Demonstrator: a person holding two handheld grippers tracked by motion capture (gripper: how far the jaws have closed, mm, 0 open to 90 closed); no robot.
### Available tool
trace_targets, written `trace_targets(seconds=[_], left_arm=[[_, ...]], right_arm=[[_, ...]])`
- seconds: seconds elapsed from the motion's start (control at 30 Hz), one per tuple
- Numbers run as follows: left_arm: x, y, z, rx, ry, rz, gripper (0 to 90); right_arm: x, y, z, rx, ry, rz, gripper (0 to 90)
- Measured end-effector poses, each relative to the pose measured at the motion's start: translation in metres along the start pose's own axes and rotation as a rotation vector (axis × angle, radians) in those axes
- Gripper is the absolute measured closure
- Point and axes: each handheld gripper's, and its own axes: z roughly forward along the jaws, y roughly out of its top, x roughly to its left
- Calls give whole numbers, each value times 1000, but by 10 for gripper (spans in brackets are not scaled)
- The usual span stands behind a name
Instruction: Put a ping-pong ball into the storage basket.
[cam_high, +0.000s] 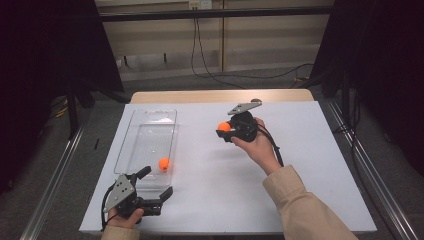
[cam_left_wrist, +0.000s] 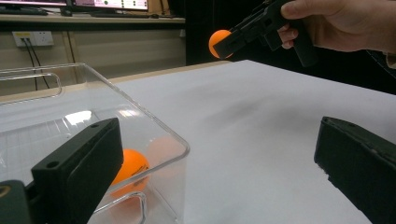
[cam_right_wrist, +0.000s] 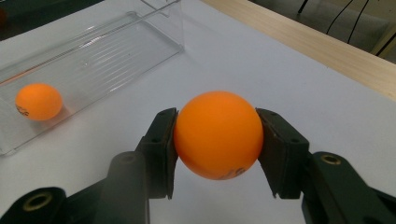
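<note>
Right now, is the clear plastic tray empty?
No, one orange ball lies inside the clear plastic tray, near its front end.

No text could be read anywhere. The held ball (cam_right_wrist: 218, 134) bore a small dark print near its underside, cut off and too blurred to make out. The ball in the tray (cam_right_wrist: 38, 101) carried a dark mark at its left edge, also illegible. The monitors (cam_left_wrist: 109, 4) at the top of the left gripper view showed only bright blurred strips.
</note>
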Motion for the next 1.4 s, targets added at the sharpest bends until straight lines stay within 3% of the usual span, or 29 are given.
trace_targets(seconds=[1.4], left_arm=[[0, -1, 1, 2, -4, -5, 11]], right_arm=[[15, 15, 6, -6, 31, -28, 513]])
